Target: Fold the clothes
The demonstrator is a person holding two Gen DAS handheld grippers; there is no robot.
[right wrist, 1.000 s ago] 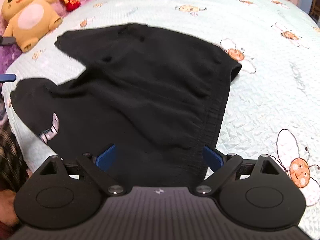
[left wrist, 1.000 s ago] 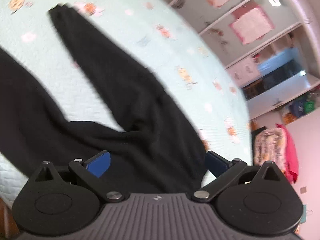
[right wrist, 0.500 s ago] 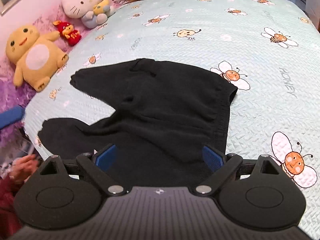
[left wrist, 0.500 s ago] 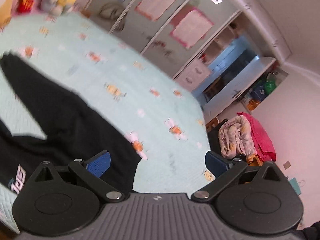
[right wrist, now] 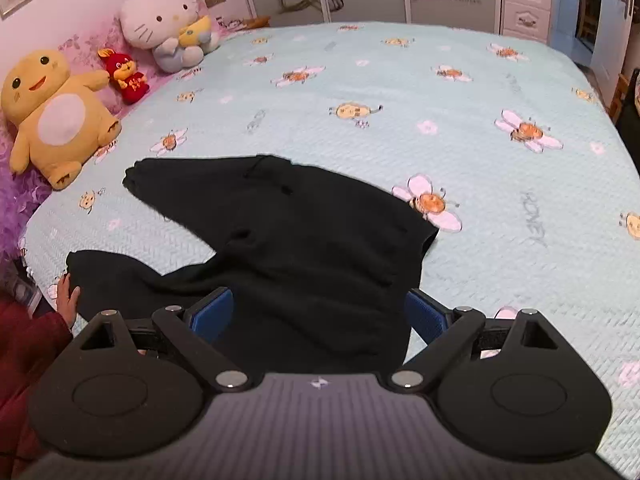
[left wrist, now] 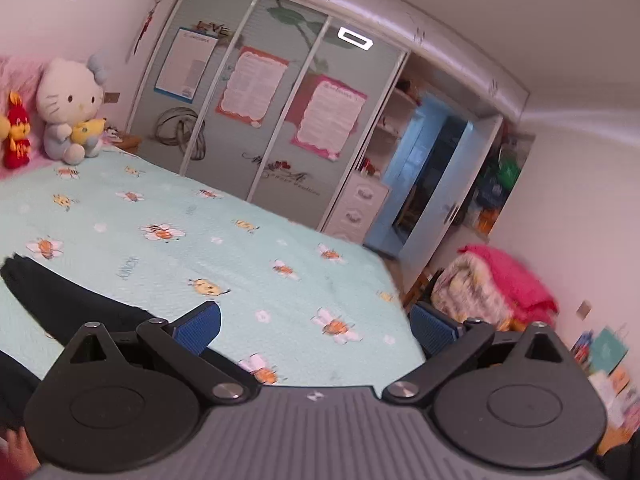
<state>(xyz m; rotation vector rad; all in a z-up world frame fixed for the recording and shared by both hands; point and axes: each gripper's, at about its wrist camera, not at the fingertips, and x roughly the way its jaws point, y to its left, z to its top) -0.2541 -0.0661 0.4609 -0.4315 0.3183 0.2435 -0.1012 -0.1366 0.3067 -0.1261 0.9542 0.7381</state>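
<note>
The right gripper (right wrist: 320, 316) has its blue-padded fingers (right wrist: 212, 314) spread wide, gripping nothing; it hovers over the waist end of the black trousers (right wrist: 304, 248), whose dark cloth fills the gap between the pads from 6 o'clock upward, though whether the pads touch the fabric cannot be told. From there the trousers lie flat on the pale green bee-print bedspread (right wrist: 500, 184), one leg running out toward 10 o'clock and the other toward 9 o'clock, where a bare hand (right wrist: 68, 294) with a red sleeve rests at its cuff. In the left wrist view, the left gripper (left wrist: 316, 324) is likewise spread wide and empty, tilted up so that it looks across the bed toward the sliding wardrobe doors (left wrist: 256, 112) at 12 o'clock; between its pads there is only bedspread. The trousers sit at its 9 o'clock, a single dark leg slanting in from the left edge and passing beneath the left finger. Plush toys line the head of the bed: a white cat doll (right wrist: 168, 24) at 11 o'clock, a small red doll (right wrist: 128, 76) beside it, and a yellow doll (right wrist: 56, 116) at 10 o'clock in the right wrist view.
</note>
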